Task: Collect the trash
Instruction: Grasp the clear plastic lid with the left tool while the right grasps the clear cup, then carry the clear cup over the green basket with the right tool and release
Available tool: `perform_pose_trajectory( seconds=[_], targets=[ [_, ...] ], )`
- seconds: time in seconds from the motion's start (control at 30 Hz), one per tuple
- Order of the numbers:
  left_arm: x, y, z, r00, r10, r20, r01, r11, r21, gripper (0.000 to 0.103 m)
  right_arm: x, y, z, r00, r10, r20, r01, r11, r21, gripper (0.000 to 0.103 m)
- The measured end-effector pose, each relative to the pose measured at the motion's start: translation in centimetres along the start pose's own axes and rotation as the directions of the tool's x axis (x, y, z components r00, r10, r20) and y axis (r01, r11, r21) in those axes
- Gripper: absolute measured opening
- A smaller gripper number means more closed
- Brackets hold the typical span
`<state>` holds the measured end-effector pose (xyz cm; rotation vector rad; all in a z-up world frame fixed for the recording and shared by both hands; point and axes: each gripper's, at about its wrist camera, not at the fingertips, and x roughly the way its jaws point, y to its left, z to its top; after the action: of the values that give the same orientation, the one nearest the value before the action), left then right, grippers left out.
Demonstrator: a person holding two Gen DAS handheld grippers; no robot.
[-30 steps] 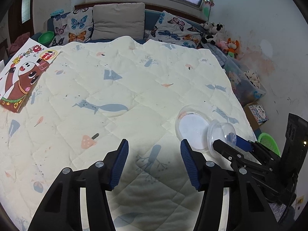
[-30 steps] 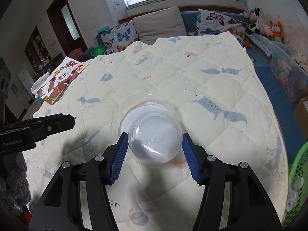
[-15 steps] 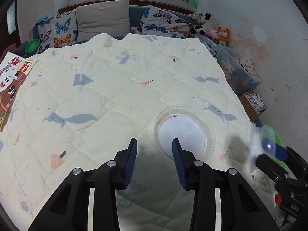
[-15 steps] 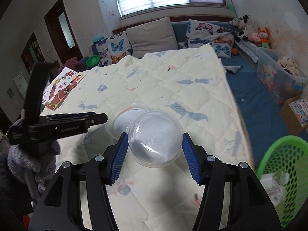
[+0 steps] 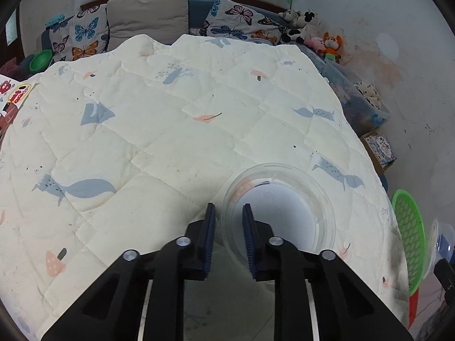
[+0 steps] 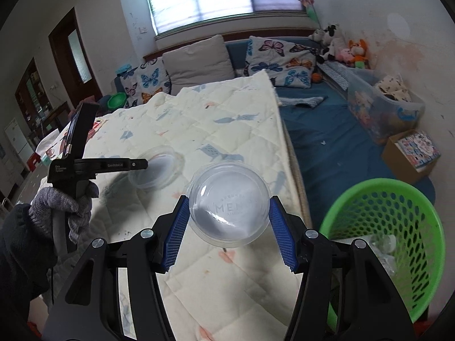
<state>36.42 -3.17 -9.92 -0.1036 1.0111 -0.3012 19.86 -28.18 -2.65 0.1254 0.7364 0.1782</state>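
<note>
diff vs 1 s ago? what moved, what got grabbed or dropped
The right gripper, still shut on the small clear bowl, lifted it off the quilt and swung it right, toward the green basket. The left gripper moved in on the large clear bowl and narrowed its jaws astride the near rim; not clamped yet. Nothing was let go. The large bowl itself and the quilt stayed put.

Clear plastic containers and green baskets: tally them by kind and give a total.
Clear plastic bowls: 2 — one on the quilt, its rim between the left gripper's fingers, one held in the right gripper.
Green baskets: 2 — one on the floor, one by the pillows.
Total: 4
</note>
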Motion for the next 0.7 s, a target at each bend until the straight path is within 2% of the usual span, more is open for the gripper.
perform_pose_trajectory(
  seconds=[0.17,0.37,0.7],
  targets=[
    [-0.5,-0.3,-0.2,1.0,0.008,0.004,-0.008,1.0,-0.01,0.006,-1.3,-1.5,-0.9,0.999,-0.035,0.005,0.035,0.999,0.018,0.058],
    [-2.7,-0.9,-1.3,1.0,-0.005,0.026,0.005,1.0,-0.015,0.005,-3.0,-3.4,-2.1,0.998,-0.068,0.012,0.067,0.996,0.055,0.058],
    [-7.7,-4.8,-3.6,0.993,-0.103,0.066,0.101,0.994,0.032,0.005,-6.8,-8.4,-4.5,0.984,-0.179,0.016,0.176,0.977,0.123,0.058]
  ],
)
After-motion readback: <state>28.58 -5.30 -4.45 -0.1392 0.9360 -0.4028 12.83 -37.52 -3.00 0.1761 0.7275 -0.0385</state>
